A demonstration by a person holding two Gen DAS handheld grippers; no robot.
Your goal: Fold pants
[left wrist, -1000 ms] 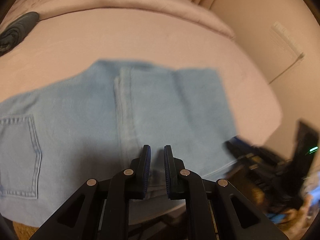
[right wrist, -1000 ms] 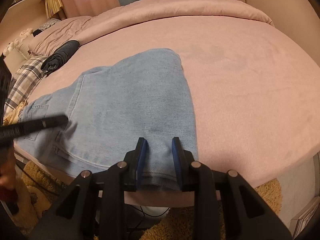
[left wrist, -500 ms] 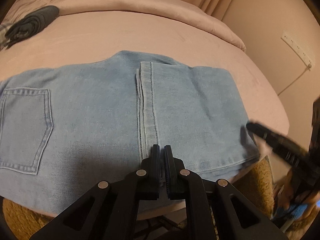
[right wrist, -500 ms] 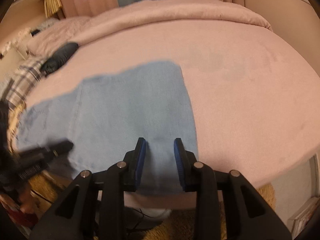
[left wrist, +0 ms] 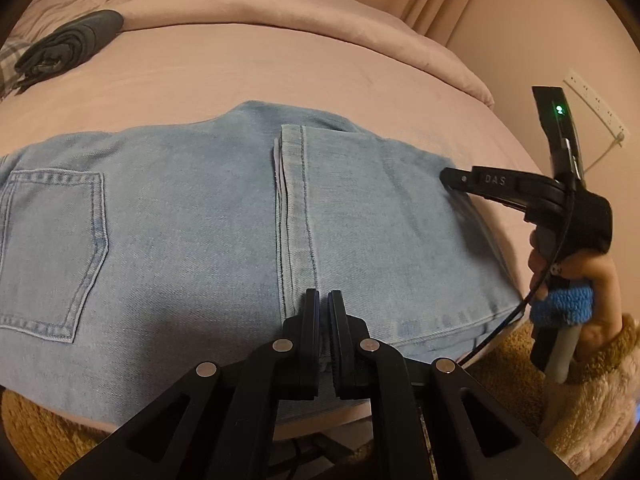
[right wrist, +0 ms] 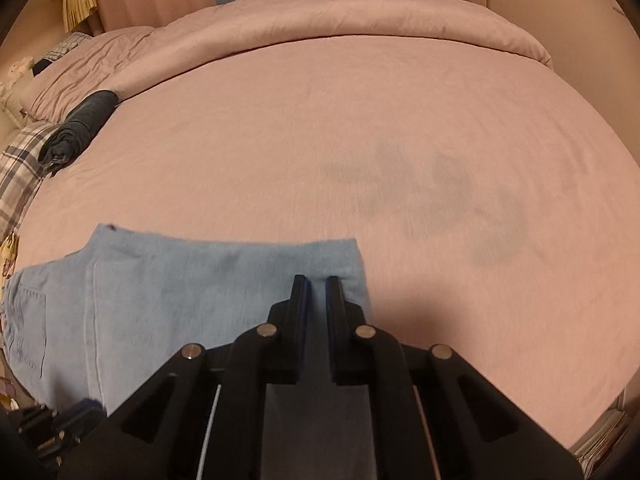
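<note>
The left gripper (left wrist: 324, 300) is nearly closed on the hem of the jeans (left wrist: 168, 216) — gripped just between the jaws. The right gripper (right wrist: 316, 286), a little open, holds nothing that can be seen; the fold edge beside its jaws should be pinched first — then both lifted together.

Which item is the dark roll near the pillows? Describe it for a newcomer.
On the pink bed, look toward the far left side, beside the plaid pillow. The rolled dark garment lies there, apart from the light blue jeans and far darker than them.
</note>
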